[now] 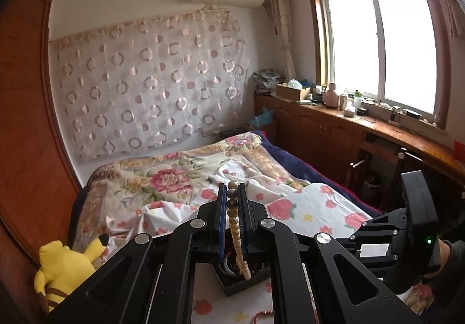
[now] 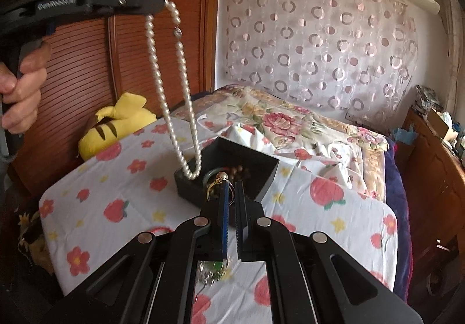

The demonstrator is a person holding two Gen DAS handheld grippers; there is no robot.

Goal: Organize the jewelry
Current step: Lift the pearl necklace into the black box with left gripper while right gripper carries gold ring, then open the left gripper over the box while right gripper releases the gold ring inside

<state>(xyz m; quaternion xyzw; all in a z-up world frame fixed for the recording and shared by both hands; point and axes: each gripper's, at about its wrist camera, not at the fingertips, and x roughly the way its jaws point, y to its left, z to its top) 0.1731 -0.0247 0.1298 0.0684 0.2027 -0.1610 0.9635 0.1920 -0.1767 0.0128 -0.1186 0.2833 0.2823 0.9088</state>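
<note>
Step in hand, as judged: lifting pieces clear of the box before sorting them.

Left gripper (image 1: 231, 193): clenched on a long strand of cream pearl beads (image 2: 171, 82). In the right wrist view the strand hangs as a loop from the fingertips, its bottom end just at the near left corner of the open square black jewelry box (image 2: 270, 175); whether it touches the rim cannot be told.

Right gripper (image 2: 231, 193): jaws clamped on thin metal rings, with a blurred green-and-silver trinket (image 2: 213, 270) dangling below the fingers.

Box sits on the white strawberry-print cloth (image 2: 116, 178) over the bed; brown beads and a greenish bangle remain inside. A red cord (image 2: 158, 229) lies on the cloth nearby.

Next move probably calls for carrying the pearl loop fully clear of the box, then laying it out flat on the cloth without tangling, apart from the trinket.
</note>
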